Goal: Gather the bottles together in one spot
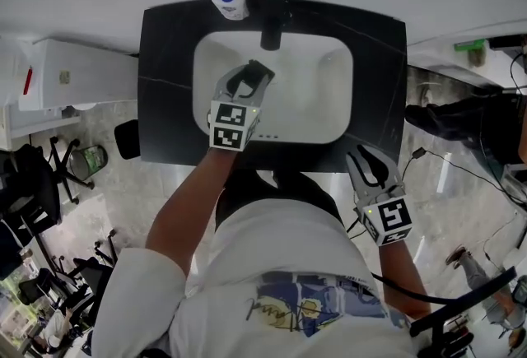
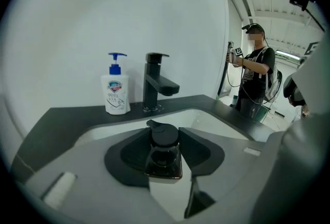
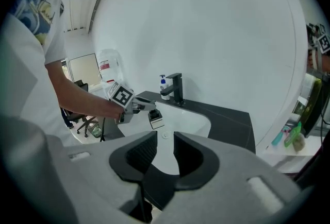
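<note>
A small bottle with a black flip cap and a white label sits between the pads of my left gripper, which is shut on it. That gripper holds the bottle above the white sink basin. A white pump bottle with a blue top stands on the black counter at the back, left of the black faucet; the left gripper view shows the pump bottle beyond the held one. My right gripper hangs off the counter's front right corner, open and empty.
A white cabinet stands left of the counter, with office chairs on the floor below it. A ledge at the right carries green and blue items. Another person stands far off to the right.
</note>
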### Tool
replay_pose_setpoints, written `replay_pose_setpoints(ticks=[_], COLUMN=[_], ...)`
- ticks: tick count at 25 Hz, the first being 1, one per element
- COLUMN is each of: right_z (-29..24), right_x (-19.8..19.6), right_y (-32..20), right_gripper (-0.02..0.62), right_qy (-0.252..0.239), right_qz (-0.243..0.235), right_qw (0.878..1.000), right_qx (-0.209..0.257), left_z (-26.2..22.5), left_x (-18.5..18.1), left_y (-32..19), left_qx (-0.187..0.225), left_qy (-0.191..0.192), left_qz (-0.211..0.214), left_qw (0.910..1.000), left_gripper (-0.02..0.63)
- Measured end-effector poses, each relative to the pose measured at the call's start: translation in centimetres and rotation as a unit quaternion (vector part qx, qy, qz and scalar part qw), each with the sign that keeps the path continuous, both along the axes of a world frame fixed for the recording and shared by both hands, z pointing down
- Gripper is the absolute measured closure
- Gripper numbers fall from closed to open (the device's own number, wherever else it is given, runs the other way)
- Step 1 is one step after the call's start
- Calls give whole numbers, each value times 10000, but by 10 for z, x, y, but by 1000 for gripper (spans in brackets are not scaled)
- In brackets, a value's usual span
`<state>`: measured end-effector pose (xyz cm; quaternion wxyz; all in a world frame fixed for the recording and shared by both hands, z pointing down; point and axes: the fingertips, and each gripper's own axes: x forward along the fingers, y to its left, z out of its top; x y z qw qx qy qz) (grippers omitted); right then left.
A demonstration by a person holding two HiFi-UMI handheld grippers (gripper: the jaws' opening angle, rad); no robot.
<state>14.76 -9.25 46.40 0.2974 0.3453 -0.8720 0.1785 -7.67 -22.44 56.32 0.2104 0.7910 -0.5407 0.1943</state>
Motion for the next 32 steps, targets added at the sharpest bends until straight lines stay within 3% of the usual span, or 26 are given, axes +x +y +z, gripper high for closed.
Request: replay_pose_setpoints(ticks=[12,23,32], right_z=[-10,-8,-7], right_x=[-62,-92,-96], right_y=[-10,-7,2], right_gripper=[497,497,497], right_qy=[-183,-116,-49], right_qz=[136,581,1016], right_qw=[9996,9982,9947], right_qx=[153,128,168], left_z=[-82,-93,-75], left_x=[-101,-163,-182], left_y=[-32,-97,-135], left_qx=[439,545,460], left_qy=[-118,-172,-278], left_qz=[-80,-305,-405], left_qw=[9989,9979,9977], left_gripper=[431,431,431])
